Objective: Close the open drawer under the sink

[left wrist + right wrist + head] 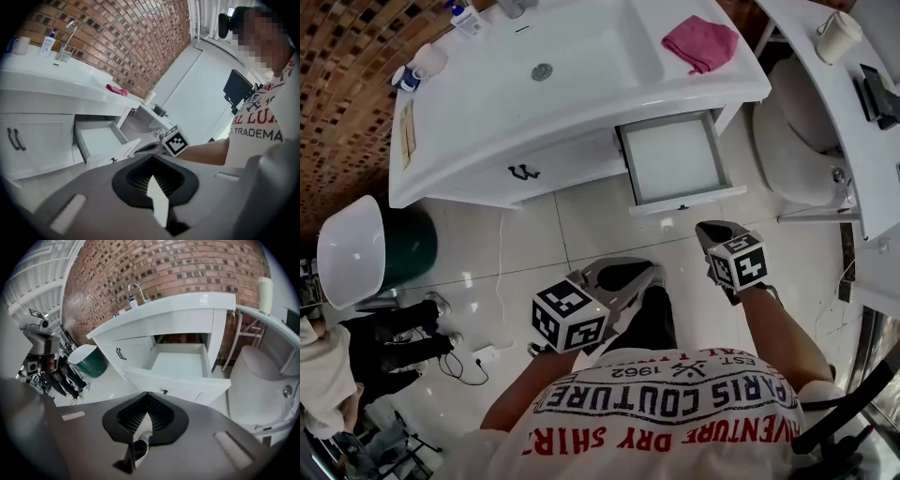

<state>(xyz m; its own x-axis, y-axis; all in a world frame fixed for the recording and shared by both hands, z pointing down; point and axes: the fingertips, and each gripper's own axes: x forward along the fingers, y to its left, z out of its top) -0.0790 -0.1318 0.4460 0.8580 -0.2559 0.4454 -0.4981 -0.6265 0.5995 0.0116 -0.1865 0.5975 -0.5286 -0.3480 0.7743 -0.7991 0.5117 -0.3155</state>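
- Under the sink [581, 66], at about one o'clock from your chest, the drawer [673, 157] stands pulled out. Its inside is bare and its front panel faces you.
- Your right gripper [716, 232] hovers near that panel, at its five o'clock and clear of it. Its fingers are pressed together on nothing, probably so you can push flat-on.
- Your left gripper [639, 273], at the drawer's seven o'clock, is likewise closed and empty, seemingly idle.
- The small knob [682, 206] is hard to make out, and the counter hides how far back the drawer reaches.
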